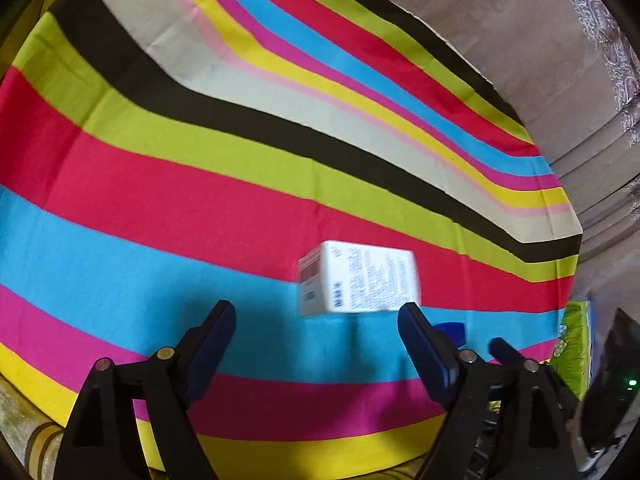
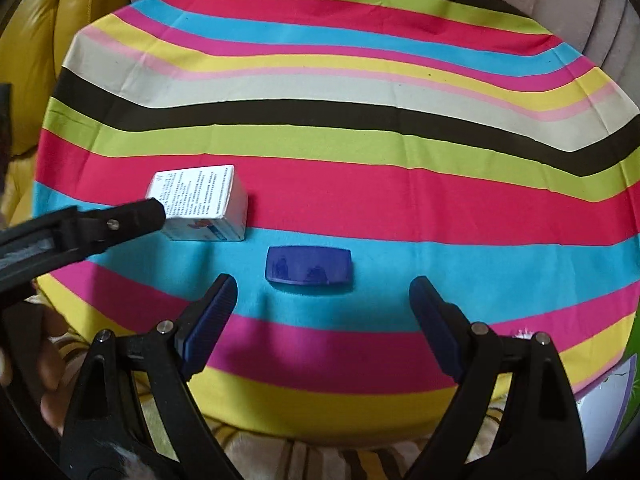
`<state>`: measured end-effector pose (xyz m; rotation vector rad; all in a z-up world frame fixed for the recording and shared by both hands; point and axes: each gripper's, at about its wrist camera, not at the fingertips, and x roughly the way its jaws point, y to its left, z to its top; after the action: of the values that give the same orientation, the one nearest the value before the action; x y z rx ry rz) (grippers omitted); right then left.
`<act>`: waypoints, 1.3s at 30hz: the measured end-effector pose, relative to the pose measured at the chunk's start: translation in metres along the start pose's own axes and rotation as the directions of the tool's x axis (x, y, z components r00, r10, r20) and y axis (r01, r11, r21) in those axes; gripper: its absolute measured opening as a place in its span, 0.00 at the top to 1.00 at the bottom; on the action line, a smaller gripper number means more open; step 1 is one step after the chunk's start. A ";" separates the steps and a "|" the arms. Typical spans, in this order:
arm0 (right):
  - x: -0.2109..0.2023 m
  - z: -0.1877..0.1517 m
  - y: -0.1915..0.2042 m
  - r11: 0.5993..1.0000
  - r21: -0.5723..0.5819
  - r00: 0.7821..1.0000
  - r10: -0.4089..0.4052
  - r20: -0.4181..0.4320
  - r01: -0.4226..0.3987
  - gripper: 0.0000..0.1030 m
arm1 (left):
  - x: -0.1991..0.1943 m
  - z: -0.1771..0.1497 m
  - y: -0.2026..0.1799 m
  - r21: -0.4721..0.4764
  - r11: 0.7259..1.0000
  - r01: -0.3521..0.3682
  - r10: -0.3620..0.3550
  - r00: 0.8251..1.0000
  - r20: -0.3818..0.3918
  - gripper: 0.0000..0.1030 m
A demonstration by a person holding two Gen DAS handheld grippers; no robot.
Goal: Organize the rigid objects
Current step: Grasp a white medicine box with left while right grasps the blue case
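Box (image 2: 202,204) sat on the striped cloth (image 2: 360,184), small flat case (image 2: 309,266) near it to the right and closer to camera, left gripper (image 1: 316,320) finger at the box's left edge.

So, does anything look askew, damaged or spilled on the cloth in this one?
Nothing stands out. The white box lies flat and intact on the striped cloth, the blue case lies apart to its right, closed. Left gripper and right gripper are both open; no spill shows.
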<state>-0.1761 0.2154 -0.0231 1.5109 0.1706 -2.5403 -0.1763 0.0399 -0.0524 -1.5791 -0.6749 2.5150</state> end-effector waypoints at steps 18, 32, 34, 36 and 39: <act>0.025 -0.002 -0.012 0.995 0.093 0.999 -0.041 0.003 0.041 0.48 | 0.039 0.016 -0.043 0.028 0.990 -0.141 0.141 0.990 -0.015 0.11; 0.024 -0.005 -0.013 0.995 0.095 0.999 -0.046 0.023 0.044 0.48 | 0.044 0.004 -0.036 0.073 0.980 -0.183 0.179 0.982 0.064 0.29; 0.022 -0.006 -0.013 0.995 0.092 0.999 -0.048 0.025 0.046 0.48 | 0.039 0.002 -0.032 0.059 0.984 -0.167 0.162 0.983 0.085 0.29; 0.021 -0.007 -0.013 0.995 0.094 0.999 -0.045 0.028 0.042 0.48 | 0.035 0.000 -0.030 0.051 0.985 -0.162 0.156 0.982 0.105 0.29; 0.019 -0.009 -0.012 0.995 0.094 0.999 -0.037 0.032 0.034 0.48 | 0.024 -0.007 -0.026 0.041 0.988 -0.152 0.145 0.981 0.132 0.29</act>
<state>-0.1798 0.2271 -0.0437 1.5099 0.0755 -2.6346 -0.1857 0.0728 -0.0644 -1.5139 -0.5189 2.7376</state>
